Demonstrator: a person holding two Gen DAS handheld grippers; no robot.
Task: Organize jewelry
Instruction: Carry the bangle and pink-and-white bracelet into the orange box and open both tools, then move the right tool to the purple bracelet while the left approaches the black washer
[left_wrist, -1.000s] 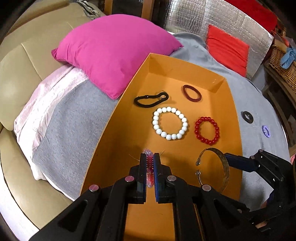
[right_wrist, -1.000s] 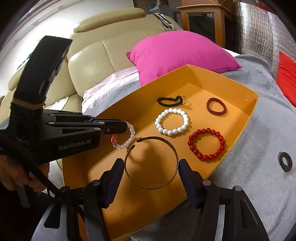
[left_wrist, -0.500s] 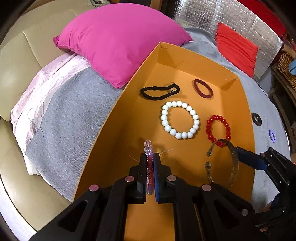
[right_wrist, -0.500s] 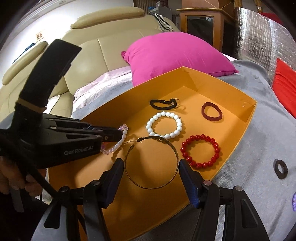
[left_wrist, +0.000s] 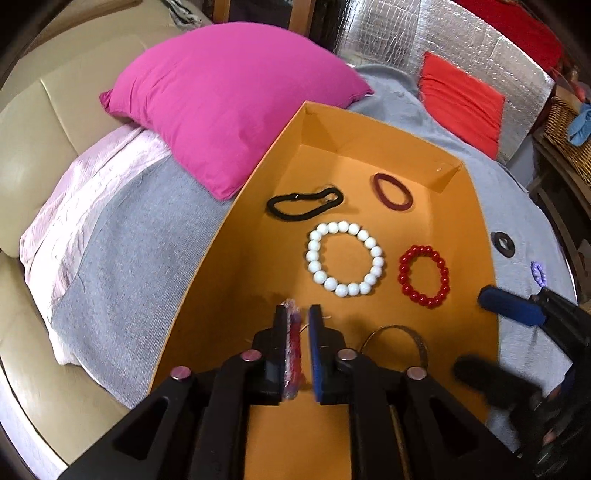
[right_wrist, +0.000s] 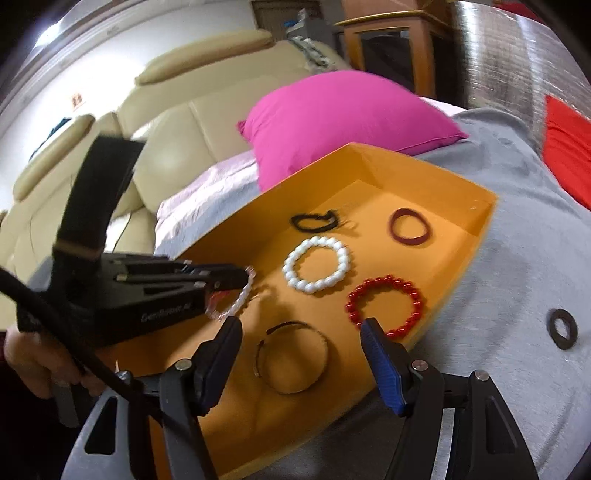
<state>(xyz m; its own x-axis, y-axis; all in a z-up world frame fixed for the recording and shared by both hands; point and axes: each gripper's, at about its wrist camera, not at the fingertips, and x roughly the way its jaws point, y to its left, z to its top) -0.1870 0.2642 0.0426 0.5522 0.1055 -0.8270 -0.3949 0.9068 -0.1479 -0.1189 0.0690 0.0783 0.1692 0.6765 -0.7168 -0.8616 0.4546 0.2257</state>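
Note:
An orange box (left_wrist: 476, 236) (right_wrist: 458, 273) holds a white bead bracelet (left_wrist: 345, 257) (right_wrist: 316, 264), a red bead bracelet (left_wrist: 423, 277) (right_wrist: 384, 306), a black hair tie (left_wrist: 303, 204) (right_wrist: 314, 220), a dark red hair tie (left_wrist: 392, 192) (right_wrist: 409, 226) and a thin metal bangle (left_wrist: 406, 338) (right_wrist: 291, 358). My left gripper (left_wrist: 298, 350) (right_wrist: 236, 280) is low over the box's near left part. Its jaws stand slightly apart, and a pink bead bracelet (left_wrist: 291, 350) (right_wrist: 236, 299) lies against the left pad. My right gripper (right_wrist: 301, 358) is open and empty above the bangle.
The box sits on a grey blanket (left_wrist: 122, 251) over a beige sofa. A magenta pillow (left_wrist: 229, 96) (right_wrist: 340, 118) lies behind the box. A black ring (left_wrist: 503, 243) (right_wrist: 563, 328) and a small purple piece (left_wrist: 538, 274) lie on the blanket right of the box. A red cushion (left_wrist: 461, 99) is far right.
My left jaws have parted a little around the pink bracelet. My right gripper has let go of the bangle, which now lies in the box, and has pulled back and up.

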